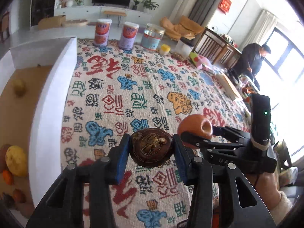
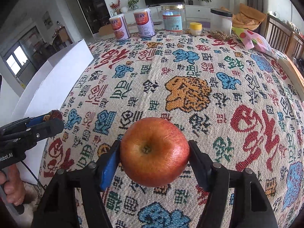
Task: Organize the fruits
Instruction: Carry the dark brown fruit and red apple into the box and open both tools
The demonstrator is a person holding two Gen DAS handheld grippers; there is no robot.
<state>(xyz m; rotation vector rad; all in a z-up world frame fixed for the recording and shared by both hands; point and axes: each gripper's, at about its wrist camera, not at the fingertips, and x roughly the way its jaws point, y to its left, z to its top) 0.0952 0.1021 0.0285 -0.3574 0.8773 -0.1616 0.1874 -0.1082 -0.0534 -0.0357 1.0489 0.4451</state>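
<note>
My left gripper [image 1: 151,148] is shut on a dark brown mangosteen [image 1: 151,147], held above the patterned tablecloth [image 1: 133,87]; its blue pads press both sides. To its right, the right gripper [image 1: 191,133] holds a red apple [image 1: 193,127]. In the right wrist view my right gripper [image 2: 154,154] is shut on that red apple [image 2: 154,152], stem end facing the camera, lifted off the cloth. The left gripper [image 2: 50,118] shows at the left edge with the mangosteen [image 2: 55,115]. A white box [image 1: 49,114] at the left holds several fruits, among them a yellow one [image 1: 15,160].
Two purple cans [image 2: 131,25], a clear jar [image 2: 173,19], a small yellow-lidded jar [image 2: 195,28] and a dark-lidded container [image 2: 221,20] line the table's far edge. A pink snack bag [image 2: 254,39] lies far right. A person [image 1: 250,60] stands by the window.
</note>
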